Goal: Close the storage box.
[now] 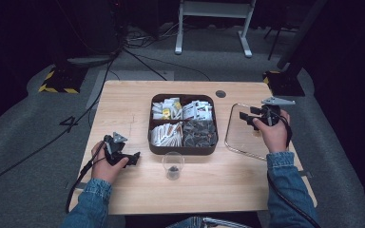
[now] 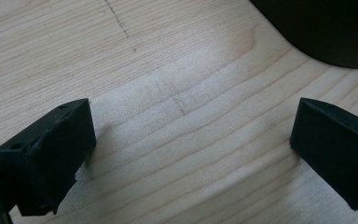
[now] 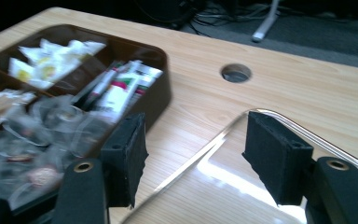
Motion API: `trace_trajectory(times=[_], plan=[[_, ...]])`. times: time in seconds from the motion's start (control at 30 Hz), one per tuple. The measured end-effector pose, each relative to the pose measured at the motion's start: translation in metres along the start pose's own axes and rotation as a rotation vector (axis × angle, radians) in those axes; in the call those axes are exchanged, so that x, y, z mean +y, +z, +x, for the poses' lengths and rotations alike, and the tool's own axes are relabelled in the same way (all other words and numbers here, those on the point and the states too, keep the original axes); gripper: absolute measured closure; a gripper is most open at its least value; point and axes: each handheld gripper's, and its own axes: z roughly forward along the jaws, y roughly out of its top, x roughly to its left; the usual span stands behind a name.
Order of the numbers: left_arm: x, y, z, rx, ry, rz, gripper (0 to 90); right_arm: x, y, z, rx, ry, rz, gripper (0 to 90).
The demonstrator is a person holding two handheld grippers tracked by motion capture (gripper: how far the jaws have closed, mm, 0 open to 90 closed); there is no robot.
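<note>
- High view puts my right gripper (image 1: 253, 118) over the clear tray (image 1: 237, 142) near the right edge of the worktop (image 1: 123, 99), its jaws standing wide with nothing between them.
- Right gripper view looks along those jaws at the tray's rim (image 3: 205, 149): a thin, glossy, transparent lip with rounded corners, lying flat on the wood.
- I judge the tray light and stiff but slippery; it sits so flush that the raised rim is the only place to pinch, best midway along the near-left side.
- My left gripper (image 1: 134, 159) rests low near the left front of the worktop, jaws also wide and empty; the left gripper view shows pale, fine-grained wood between them and the dark box's rounded corner (image 2: 326, 32) just ahead.
- That dark box (image 1: 183, 149) sits mid-worktop, split into four compartments of soft paper sachets and crinkly clear wrappers.
- A small glass (image 1: 173, 164) stands just in front of the box, something dark in its bottom; it looks fragile and easy to knock.
</note>
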Motion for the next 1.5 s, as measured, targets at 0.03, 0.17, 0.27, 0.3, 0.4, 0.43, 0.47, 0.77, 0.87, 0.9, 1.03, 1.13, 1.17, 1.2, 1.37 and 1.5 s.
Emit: trace_trajectory(times=[0.03,0.17,0.27,0.3,0.4,0.43,0.47,0.77,0.87,0.9,1.03,1.13,1.17,1.2,1.37,1.5], plan=[[0.000,0.000,0.000,0.000,0.000,0.000,0.5,-0.001,0.000,-0.002,-0.005,0.007,0.003,39.2],[0.000,0.000,0.000,0.000,0.001,0.000,0.5,-0.009,0.002,-0.018,-0.049,0.027,0.047,38.5],[0.000,-0.001,0.000,0.000,0.005,0.003,0.5,-0.017,0.006,-0.027,-0.069,0.046,0.067,43.8],[-0.001,-0.001,0.000,0.001,0.007,0.003,0.5,-0.019,0.008,-0.029,-0.075,0.041,0.070,43.8],[-0.001,-0.001,0.000,0.002,0.008,0.002,0.5,-0.024,0.012,-0.033,-0.095,0.036,0.075,40.4],[-0.001,-0.001,0.000,0.002,0.008,0.002,0.5,-0.026,0.014,-0.035,-0.112,0.031,0.075,39.5],[-0.001,-0.001,0.000,0.002,0.008,0.002,0.5,-0.026,0.014,-0.035,-0.112,0.031,0.075,39.5],[-0.001,-0.001,0.000,0.002,0.008,0.002,0.5,-0.045,0.023,-0.047,-0.209,0.102,0.164,36.5],[-0.001,-0.001,0.000,0.002,0.008,0.002,0.5,-0.051,0.027,-0.051,-0.217,0.113,0.197,37.6],[-0.001,-0.001,0.000,0.002,0.009,0.003,0.5,-0.053,0.027,-0.052,-0.218,0.112,0.205,37.9],[-0.001,-0.001,0.000,-0.001,0.006,0.003,0.5,-0.057,0.030,-0.055,-0.205,0.127,0.232,39.8],[-0.001,-0.001,0.000,-0.002,0.008,0.003,0.5,-0.060,0.031,-0.057,-0.204,0.129,0.251,44.6],[-0.001,-0.001,0.000,-0.002,0.008,0.003,0.5,-0.060,0.031,-0.057,-0.204,0.129,0.251,44.6],[-0.001,-0.001,0.000,-0.002,0.008,0.003,0.5,-0.062,0.032,-0.058,-0.210,0.119,0.268,51.3],[-0.001,-0.001,0.000,-0.002,0.008,0.003,0.5,-0.064,0.033,-0.060,-0.203,0.097,0.294,58.0],[-0.001,-0.001,0.000,-0.002,0.008,0.004,0.5,-0.064,0.034,-0.059,-0.207,0.100,0.296,58.2]])
